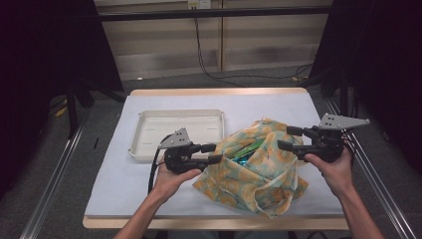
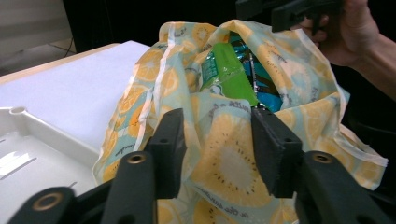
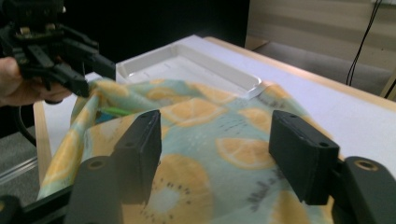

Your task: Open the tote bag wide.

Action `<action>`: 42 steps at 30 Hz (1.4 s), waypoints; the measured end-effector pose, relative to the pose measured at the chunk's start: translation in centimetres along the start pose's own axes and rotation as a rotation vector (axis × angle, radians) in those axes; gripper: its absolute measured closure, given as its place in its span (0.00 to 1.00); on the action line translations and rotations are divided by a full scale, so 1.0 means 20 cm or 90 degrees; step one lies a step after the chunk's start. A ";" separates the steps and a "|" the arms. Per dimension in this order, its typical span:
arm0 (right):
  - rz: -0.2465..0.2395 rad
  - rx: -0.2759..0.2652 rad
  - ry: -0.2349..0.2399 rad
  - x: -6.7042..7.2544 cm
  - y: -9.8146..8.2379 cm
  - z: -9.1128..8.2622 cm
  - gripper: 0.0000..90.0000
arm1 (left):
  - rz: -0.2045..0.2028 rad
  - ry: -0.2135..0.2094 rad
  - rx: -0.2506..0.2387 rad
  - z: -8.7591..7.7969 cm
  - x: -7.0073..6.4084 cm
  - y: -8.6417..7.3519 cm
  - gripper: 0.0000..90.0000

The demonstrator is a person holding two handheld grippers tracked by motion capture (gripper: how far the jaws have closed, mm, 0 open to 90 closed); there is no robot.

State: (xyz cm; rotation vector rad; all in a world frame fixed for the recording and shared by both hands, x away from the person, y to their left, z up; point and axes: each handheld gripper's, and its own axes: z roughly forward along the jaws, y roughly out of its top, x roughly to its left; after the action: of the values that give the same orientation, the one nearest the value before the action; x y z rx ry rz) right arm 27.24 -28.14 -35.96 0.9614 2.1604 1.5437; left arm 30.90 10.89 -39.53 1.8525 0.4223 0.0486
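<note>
High view: a fruit-print bag [image 1: 259, 167] sits on the white-covered table [image 1: 109, 184], between two hand-held grippers. The left gripper [image 1: 214, 153] lies at the bag's nine o'clock edge, its jaws parted and pointing toward three o'clock into the bag's mouth. The right gripper [image 1: 287, 138] hangs at the bag's two o'clock corner, jaws spread and pointing toward nine o'clock, just above the cloth. An off-white tray [image 1: 149, 115] rests at the bag's ten o'clock, just beside it.

In the left gripper view, the left gripper [image 2: 217, 149] stands partly open with a fold of the bag [image 2: 224, 163] between its jaws; the near rim lies loose there, and neither pad presses on it. Green and teal packets [image 2: 233, 77] show inside the bag's mouth at twelve o'clock.

In the right gripper view, the right gripper [image 3: 224, 149] is wide apart, holding nothing, with the bag [image 3: 196, 140] spread below and beyond its jaws.
</note>
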 end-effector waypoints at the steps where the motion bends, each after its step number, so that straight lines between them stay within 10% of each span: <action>1: -0.004 0.008 -0.002 0.01 0.00 0.01 0.37 | 0.000 0.000 0.000 0.00 0.00 0.00 0.65; 7: -0.025 0.046 -0.027 0.04 -0.03 0.04 0.54 | 0.007 -0.021 0.095 0.10 0.01 -0.07 0.95; 15: -0.034 0.023 -0.024 0.05 -0.05 -0.04 1.00 | -0.011 -0.049 0.104 0.10 -0.02 -0.10 0.92; 31: -0.004 -0.009 -0.083 0.11 -0.25 -0.32 1.00 | -0.019 -0.046 0.103 0.11 -0.05 -0.13 0.69; 34: -0.004 -0.011 -0.066 0.10 -0.19 -0.28 0.73 | -0.017 -0.036 0.092 0.09 -0.05 -0.12 0.68; 42: -0.010 -0.009 -0.029 0.03 0.01 -0.05 0.46 | -0.023 -0.034 0.026 0.02 -0.01 -0.06 0.75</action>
State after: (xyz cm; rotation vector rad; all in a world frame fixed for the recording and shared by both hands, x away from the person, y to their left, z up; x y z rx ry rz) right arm 26.19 -28.36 -35.33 0.9638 2.1180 1.5145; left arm 30.49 10.74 -40.65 1.8817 0.4232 -0.0340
